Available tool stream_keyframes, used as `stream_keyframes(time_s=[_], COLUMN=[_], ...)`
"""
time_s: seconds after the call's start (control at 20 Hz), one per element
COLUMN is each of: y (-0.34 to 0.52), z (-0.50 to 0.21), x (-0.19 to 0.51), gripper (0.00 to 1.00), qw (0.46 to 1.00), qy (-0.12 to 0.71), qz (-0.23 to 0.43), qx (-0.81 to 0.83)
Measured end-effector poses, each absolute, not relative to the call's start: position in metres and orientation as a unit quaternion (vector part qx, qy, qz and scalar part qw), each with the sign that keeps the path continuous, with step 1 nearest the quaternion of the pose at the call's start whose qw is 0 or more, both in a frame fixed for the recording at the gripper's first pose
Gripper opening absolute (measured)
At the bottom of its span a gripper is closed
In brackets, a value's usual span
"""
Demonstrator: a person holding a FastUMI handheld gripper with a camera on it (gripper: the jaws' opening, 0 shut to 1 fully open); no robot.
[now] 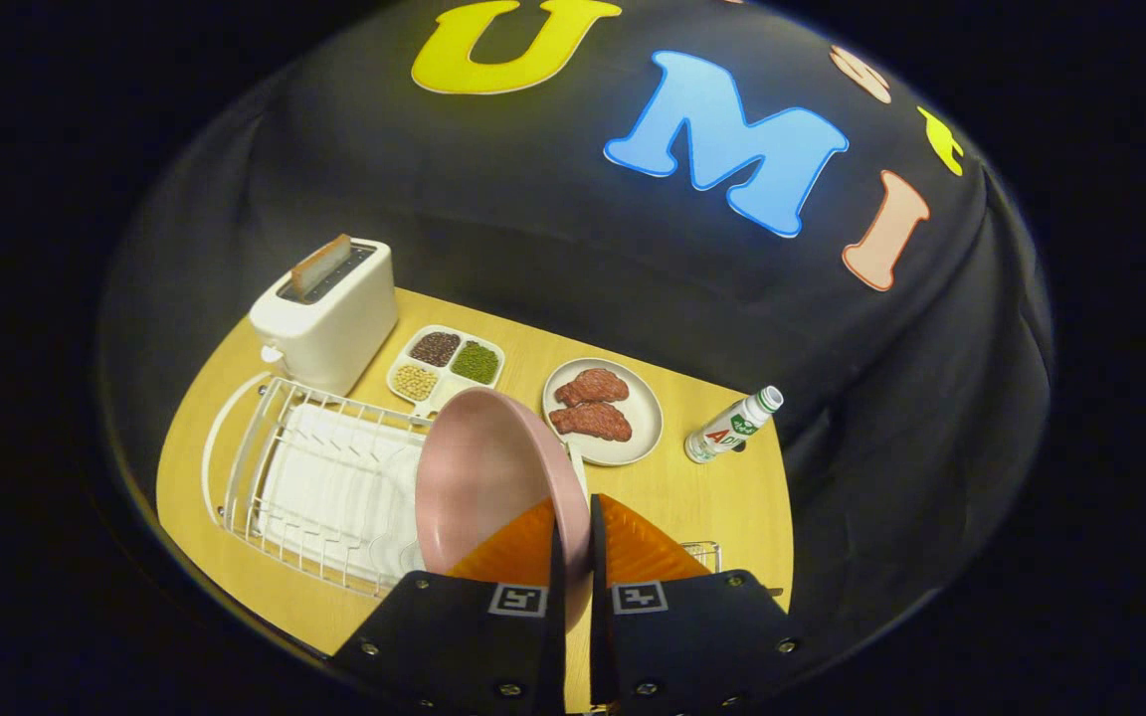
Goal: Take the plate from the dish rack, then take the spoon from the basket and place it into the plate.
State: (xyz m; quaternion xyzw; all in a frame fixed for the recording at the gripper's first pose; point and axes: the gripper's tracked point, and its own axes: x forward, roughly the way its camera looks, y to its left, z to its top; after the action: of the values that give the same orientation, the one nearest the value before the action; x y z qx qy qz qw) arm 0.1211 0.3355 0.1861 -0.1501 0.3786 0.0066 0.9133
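Observation:
A pink plate (478,477) stands on edge between my fingers, held above the white wire dish rack (304,477). My gripper (573,542) is shut on the plate's rim, one finger on each face. The plate hides the rack's right end. A corner of a wire basket (700,549) peeks out just right of my fingers; I see no spoon in it from here.
A white toaster (326,313) with a slice of bread stands beyond the rack. A divided tray of beans (446,362), a plate with two pieces of meat (601,410) and a small bottle (734,426) lie further back on the wooden table (712,497).

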Motion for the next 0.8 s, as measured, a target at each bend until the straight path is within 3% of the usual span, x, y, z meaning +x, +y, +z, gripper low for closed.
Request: stream_keyframes(time_s=[0.4,0.8], y=[0.292,0.238], z=[0.183,0.090], x=[0.029,-0.048], gripper=[0.09,0.10], qw=[0.904,0.868], qy=[0.403,0.448], qz=[0.127,0.146], qx=[0.061,0.156])
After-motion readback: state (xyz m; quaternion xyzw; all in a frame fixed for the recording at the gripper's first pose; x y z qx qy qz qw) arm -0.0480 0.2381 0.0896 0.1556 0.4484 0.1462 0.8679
